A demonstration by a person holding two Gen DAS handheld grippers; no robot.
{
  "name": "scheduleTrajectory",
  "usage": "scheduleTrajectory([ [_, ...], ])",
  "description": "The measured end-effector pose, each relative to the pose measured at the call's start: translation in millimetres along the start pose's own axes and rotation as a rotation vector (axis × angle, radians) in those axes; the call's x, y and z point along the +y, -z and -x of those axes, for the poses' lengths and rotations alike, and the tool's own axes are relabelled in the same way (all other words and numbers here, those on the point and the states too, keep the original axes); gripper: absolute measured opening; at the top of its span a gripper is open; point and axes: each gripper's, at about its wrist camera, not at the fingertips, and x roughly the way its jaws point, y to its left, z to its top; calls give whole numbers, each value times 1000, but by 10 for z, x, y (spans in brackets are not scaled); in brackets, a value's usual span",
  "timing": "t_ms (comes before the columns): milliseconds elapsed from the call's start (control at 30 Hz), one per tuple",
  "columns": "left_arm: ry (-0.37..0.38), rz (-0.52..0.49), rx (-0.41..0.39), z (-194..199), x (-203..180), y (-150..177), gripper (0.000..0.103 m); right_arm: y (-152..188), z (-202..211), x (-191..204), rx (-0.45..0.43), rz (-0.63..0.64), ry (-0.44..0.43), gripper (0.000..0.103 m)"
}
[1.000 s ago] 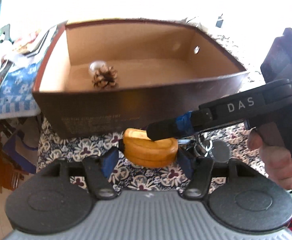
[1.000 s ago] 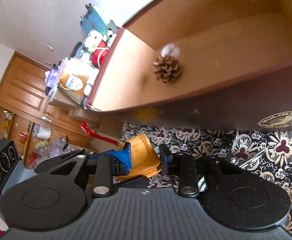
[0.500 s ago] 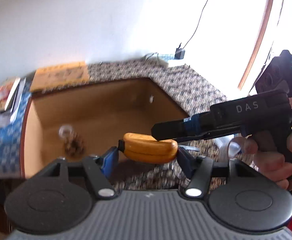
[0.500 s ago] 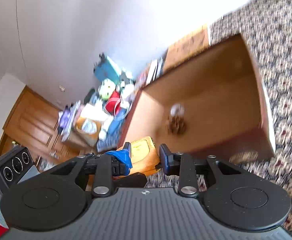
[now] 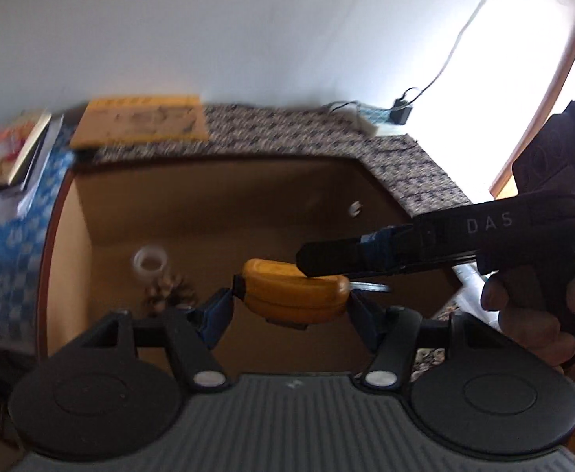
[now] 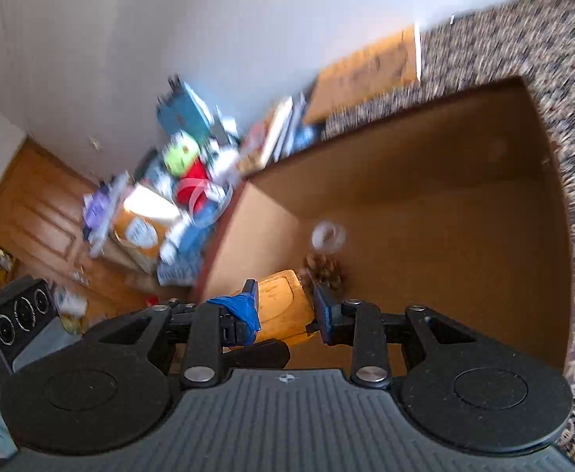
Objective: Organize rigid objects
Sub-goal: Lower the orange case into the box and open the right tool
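**A:** Where was the wooden piece (image 5: 293, 295)?

**B:** It hung in the air above the open cardboard box (image 5: 216, 212), gripped by both tools. The left gripper (image 5: 291, 310) clamped its two ends; the right gripper (image 6: 285, 306) pinched it across its thickness.

**A:** What already lay inside the box?

**B:** A pine cone (image 6: 324, 269) and a clear plastic ring (image 6: 328, 236), near the left wall.

**A:** How should it have gone in?

**B:** Probably lowered level to bare floor beside them, both grips freed together.

Rounded orange wooden block (image 5: 293, 291) held level in the air above an open brown cardboard box (image 5: 216, 212) containing a brown pine cone (image 6: 324, 269) and a clear plastic ring (image 5: 150, 260)
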Motion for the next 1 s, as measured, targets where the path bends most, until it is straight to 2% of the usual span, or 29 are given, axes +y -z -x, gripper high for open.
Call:
scheduleTrajectory([
  [233,-103,73,114,-234,321,123,64,-101,-603,71,180,15,75,14],
  [433,-188,78,150,-250,371,126,64,-140,-850,163,233,3,119,17],
  [533,-232,62,169,-286,351,122,64,-134,-880,139,240,-31,131,17],
  [733,-262,53,178,-292,335,125,67,-123,-805,69,235,-55,114,17],
  [867,-288,8,138,-207,248,110,71,-78,-801,39,241,-62,108,17],
  [1000,-292,5,126,-164,219,97,72,-80,-754,84,203,-62,82,17],
])
